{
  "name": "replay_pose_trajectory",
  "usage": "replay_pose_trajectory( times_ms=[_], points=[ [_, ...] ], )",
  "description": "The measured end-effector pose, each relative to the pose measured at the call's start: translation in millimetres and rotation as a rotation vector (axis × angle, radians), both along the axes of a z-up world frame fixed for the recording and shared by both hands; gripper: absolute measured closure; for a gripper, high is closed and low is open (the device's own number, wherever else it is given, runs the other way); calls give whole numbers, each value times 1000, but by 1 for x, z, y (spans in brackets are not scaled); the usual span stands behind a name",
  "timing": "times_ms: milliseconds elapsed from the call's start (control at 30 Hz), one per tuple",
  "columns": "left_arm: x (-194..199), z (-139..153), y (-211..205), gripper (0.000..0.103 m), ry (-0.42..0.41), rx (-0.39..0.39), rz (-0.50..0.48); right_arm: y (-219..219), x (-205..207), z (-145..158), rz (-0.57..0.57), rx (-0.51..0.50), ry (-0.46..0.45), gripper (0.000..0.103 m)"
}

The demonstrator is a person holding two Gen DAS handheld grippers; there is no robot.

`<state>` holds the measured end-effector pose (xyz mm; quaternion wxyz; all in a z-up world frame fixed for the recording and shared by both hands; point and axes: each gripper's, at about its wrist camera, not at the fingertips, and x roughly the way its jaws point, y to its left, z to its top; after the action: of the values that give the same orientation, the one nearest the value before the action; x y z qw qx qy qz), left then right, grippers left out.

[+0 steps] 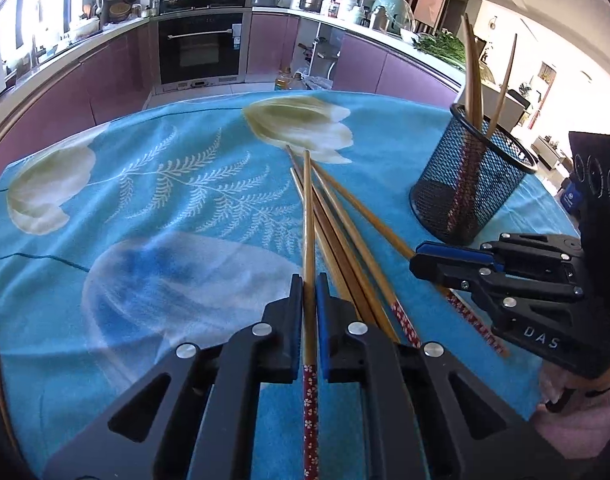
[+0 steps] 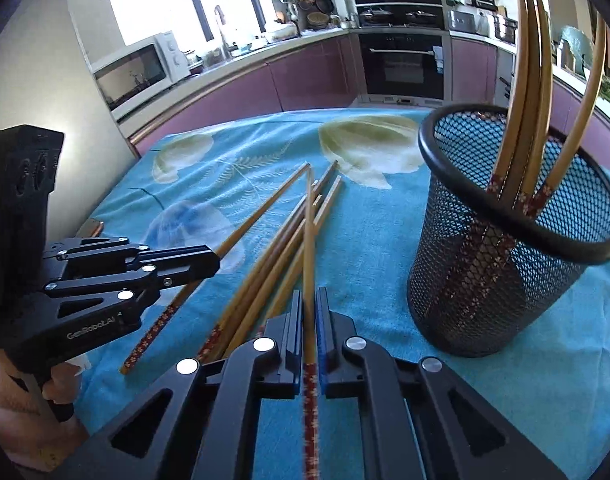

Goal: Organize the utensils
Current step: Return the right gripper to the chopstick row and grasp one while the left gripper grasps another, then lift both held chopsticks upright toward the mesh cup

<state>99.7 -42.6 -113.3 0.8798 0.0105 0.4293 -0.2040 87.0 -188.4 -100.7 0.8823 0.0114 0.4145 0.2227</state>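
Chopsticks (image 1: 309, 240) clamped between both closed jaws

Your right gripper (image 2: 309, 312) clamped on one chopstick (image 2: 309, 240), tip raised over loose chopsticks (image 2: 265, 264) on blue floral tablecloth (image 2: 385, 280). Your left gripper (image 2: 215, 258) pinches another chopstick (image 2: 261, 210). Mesh holder (image 2: 505, 264) at right, four chopsticks upright inside.
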Motion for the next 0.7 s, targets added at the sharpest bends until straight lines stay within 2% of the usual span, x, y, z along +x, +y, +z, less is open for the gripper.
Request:
replay_pose_trajectory(
  times_ms=[133, 367, 500, 700],
  points=[
    [-6, -5, -2, 96, 19, 15, -26, 2, -4, -2, 43, -2, 33, 98],
    [-8, -6, -2, 94, 24, 37, -55, 9, 0, -9, 41, -55, 51, 94],
    [2, -11, -4, 90, 43, 57, -77, 13, 9, -10, 41, -74, 48, 93],
    [19, -12, -6, 90, 65, 39, -99, 17, 19, -13, 42, -79, 45, 94]
  ],
)
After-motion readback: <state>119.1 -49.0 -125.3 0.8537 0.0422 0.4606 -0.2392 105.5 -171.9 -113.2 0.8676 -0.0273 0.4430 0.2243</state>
